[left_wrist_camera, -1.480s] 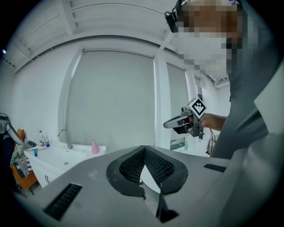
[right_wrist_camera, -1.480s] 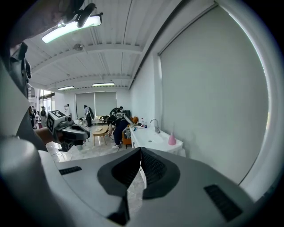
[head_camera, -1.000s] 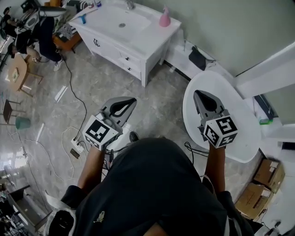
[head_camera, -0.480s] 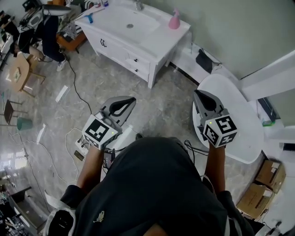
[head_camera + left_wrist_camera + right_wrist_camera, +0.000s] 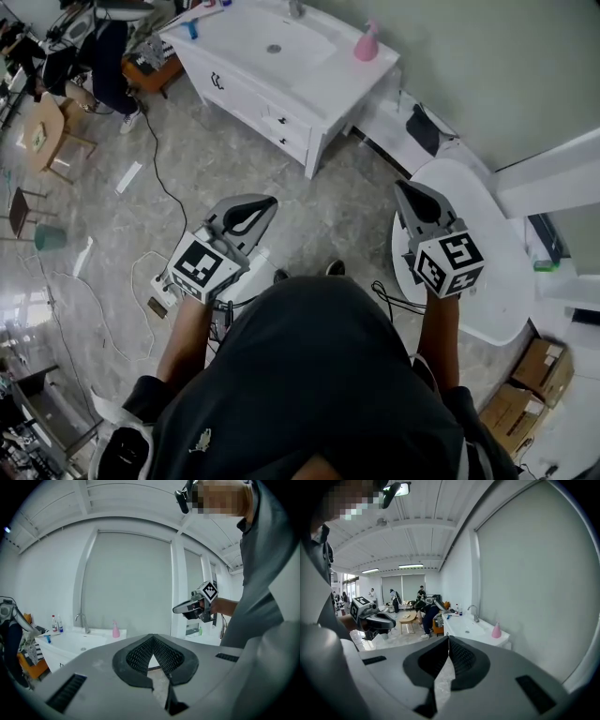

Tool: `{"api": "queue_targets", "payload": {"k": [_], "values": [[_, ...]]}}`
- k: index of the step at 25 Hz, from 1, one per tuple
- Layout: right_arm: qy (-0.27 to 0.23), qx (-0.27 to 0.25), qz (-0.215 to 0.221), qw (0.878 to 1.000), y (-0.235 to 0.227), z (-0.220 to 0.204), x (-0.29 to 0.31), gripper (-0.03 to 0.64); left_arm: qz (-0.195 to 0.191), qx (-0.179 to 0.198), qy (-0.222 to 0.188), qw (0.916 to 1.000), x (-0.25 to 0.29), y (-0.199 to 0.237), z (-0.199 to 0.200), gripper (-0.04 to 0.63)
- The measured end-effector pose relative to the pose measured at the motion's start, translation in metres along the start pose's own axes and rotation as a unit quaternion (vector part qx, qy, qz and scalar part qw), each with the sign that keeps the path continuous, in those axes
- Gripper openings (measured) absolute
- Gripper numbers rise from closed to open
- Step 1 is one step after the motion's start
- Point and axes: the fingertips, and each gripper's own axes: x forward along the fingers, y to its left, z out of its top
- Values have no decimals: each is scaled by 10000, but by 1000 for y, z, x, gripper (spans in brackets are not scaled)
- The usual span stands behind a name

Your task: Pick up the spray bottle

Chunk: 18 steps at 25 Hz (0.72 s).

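Note:
The pink spray bottle [image 5: 367, 44] stands upright on the back right corner of the white sink vanity [image 5: 323, 89], well beyond both grippers. It also shows in the left gripper view [image 5: 115, 630] and the right gripper view [image 5: 496, 630]. My left gripper [image 5: 267, 200] hangs over the floor, shut, with nothing in it. My right gripper [image 5: 401, 186] is over the edge of the round white table [image 5: 497, 234], also shut and empty. Each gripper shows in the other's view: the right gripper [image 5: 175, 610] and the left gripper [image 5: 395, 619].
A power strip [image 5: 156, 291] with cables lies on the marble floor at the left. Cardboard boxes [image 5: 530, 380] sit at the lower right. A person [image 5: 111, 42] bends over by chairs at the far left. Small bottles [image 5: 56, 624] stand at the vanity's left end.
In the head view the vanity and pink bottle have slid to the right and a little down, and the table too. Both grippers keep their places in the picture, jaws unchanged.

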Motion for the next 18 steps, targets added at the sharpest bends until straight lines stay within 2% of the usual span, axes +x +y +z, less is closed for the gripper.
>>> {"api": "queue_targets", "payload": {"k": [7,18], "values": [[-37,-96,239,9997,-35,10,9,9,233,-99,12,9997,33,3,12,3],[30,37,271,9996,-109,-5,7,9,220,-116,45,9997,107,-10,25,3]]}}
